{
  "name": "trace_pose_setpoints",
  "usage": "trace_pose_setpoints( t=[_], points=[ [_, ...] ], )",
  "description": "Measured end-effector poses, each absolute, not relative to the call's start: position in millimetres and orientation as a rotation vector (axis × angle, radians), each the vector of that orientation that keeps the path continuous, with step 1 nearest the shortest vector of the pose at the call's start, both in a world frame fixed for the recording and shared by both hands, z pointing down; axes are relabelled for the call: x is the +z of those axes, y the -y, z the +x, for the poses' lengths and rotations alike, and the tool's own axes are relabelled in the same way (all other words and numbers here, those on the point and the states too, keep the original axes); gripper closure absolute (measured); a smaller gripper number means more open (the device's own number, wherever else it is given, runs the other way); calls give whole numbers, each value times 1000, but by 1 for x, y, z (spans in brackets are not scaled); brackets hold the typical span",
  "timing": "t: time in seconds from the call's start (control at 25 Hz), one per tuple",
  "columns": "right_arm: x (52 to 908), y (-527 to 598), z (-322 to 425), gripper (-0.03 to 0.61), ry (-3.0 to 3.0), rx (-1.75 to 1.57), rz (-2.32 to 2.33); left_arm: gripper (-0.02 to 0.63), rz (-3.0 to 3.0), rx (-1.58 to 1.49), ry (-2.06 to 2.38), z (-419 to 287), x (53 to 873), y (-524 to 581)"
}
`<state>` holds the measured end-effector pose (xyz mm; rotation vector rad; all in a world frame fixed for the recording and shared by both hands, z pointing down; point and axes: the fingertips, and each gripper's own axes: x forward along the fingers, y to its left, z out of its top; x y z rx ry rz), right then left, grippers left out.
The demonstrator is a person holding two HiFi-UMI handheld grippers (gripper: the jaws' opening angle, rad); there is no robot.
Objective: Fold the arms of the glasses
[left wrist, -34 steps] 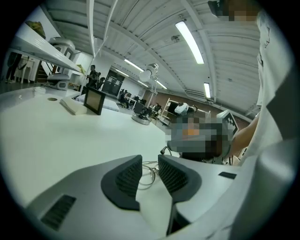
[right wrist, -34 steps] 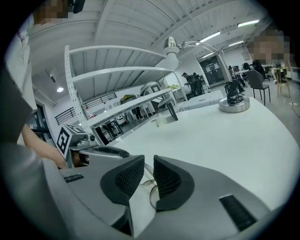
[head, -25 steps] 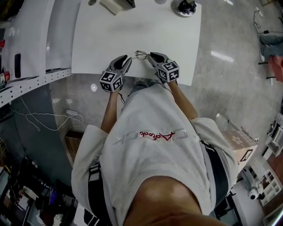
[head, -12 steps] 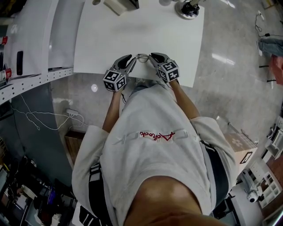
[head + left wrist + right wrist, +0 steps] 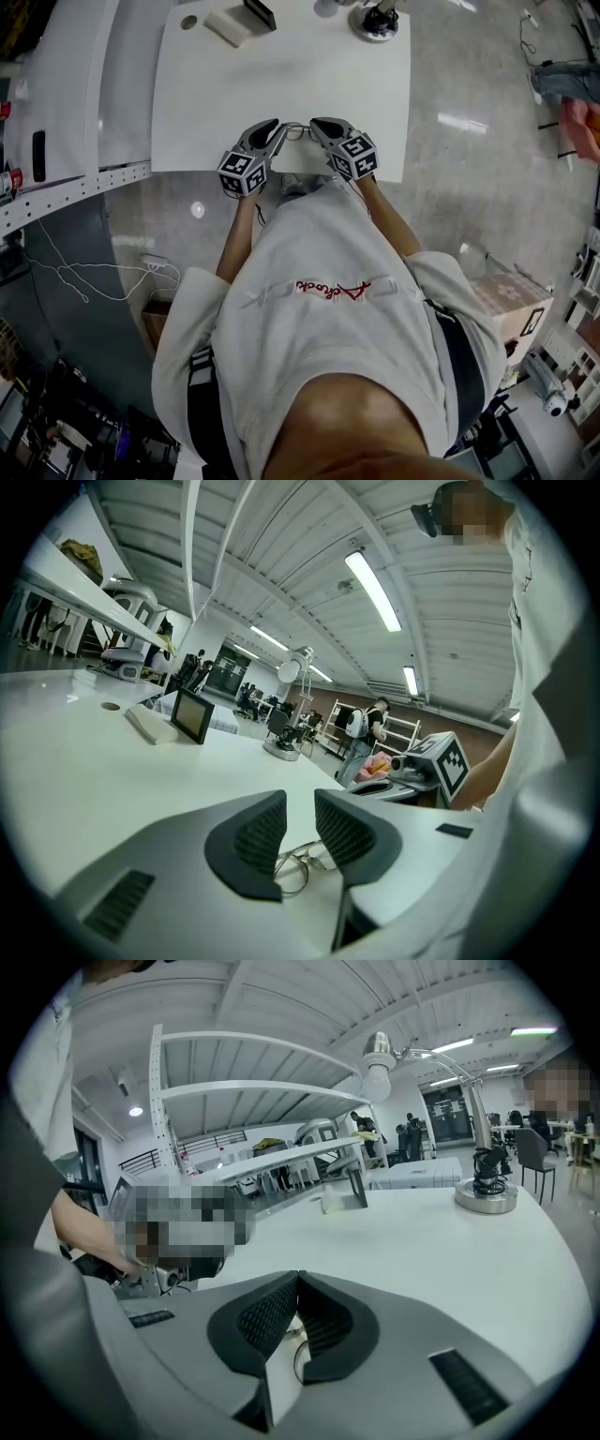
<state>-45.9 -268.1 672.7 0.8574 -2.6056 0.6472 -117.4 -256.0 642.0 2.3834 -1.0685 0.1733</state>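
Thin wire-framed glasses [image 5: 297, 129] lie near the white table's [image 5: 281, 84] front edge, between my two grippers. My left gripper [image 5: 276, 131] is at their left, open; its jaws have just been closing a little. In the left gripper view the glasses [image 5: 298, 864] show low between the dark pads [image 5: 255, 838], which do not press on them. My right gripper [image 5: 316, 126] is at their right. Its jaws have just been closing and now meet at the tips [image 5: 298, 1281], shut on a thin wire part of the glasses [image 5: 296, 1352].
At the table's far side stand a lamp base [image 5: 375, 21], a white block [image 5: 228, 26] and a small dark screen [image 5: 260, 13]. White shelving [image 5: 75, 178] runs along the left. The table's front edge [image 5: 281, 171] lies right under both grippers.
The left gripper has shifted right, closer to the glasses. The right gripper's jaws have closed together. Both grippers sit slightly higher in the head view.
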Motion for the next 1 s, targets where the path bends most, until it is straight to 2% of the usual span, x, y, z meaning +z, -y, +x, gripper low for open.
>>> trace_pose_setpoints(
  t=[0.24, 0.4, 1.0],
  points=[
    [652, 260, -40, 565, 2636, 617, 906, 535, 2435, 163, 1018, -106, 637, 253],
    [637, 253, -37, 565, 2653, 586, 944, 591, 2477, 162, 970, -96, 632, 245],
    [597, 199, -40, 566, 2772, 508, 1029, 591, 2557, 30, 982, -94, 593, 201]
  ],
)
